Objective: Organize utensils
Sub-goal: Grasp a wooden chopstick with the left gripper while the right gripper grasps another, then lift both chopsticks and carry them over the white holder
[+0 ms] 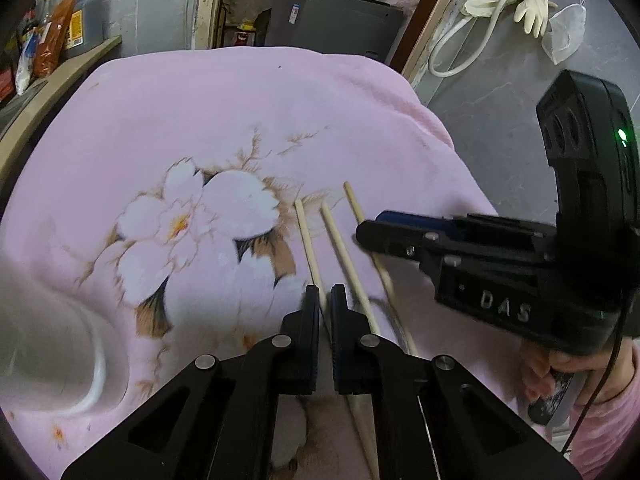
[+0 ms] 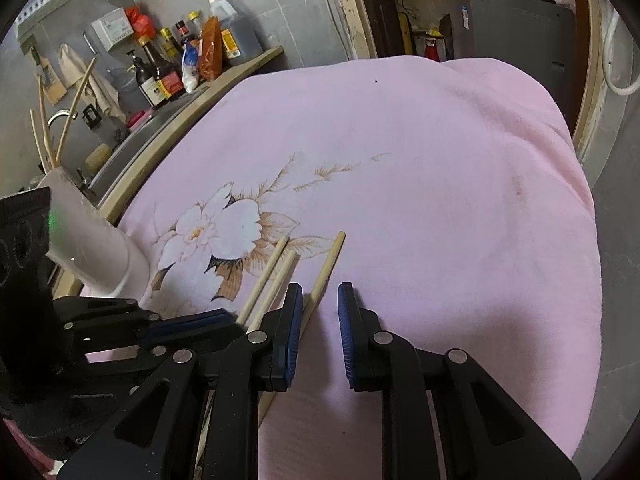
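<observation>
Three wooden chopsticks lie side by side on a pink flowered cloth point(image 1: 208, 112). My left gripper point(image 1: 323, 300) is shut on the leftmost chopstick point(image 1: 306, 236), which runs between its pads and comes out below them. The middle chopstick point(image 1: 340, 244) lies just right of it. My right gripper point(image 2: 320, 300) stands open low over the rightmost chopstick point(image 2: 328, 264), which slants under its left finger point(image 2: 294, 308); the pads do not press on it. A white holder point(image 2: 100, 248) at the left has several chopsticks point(image 2: 72, 112) standing in it.
A counter along the left carries sauce bottles point(image 2: 160, 72) and a sink with a tap point(image 2: 60, 116). Gloves and a hose point(image 1: 516, 4) hang on the grey wall at the right. A hand in a pink sleeve point(image 1: 540, 368) holds the right gripper.
</observation>
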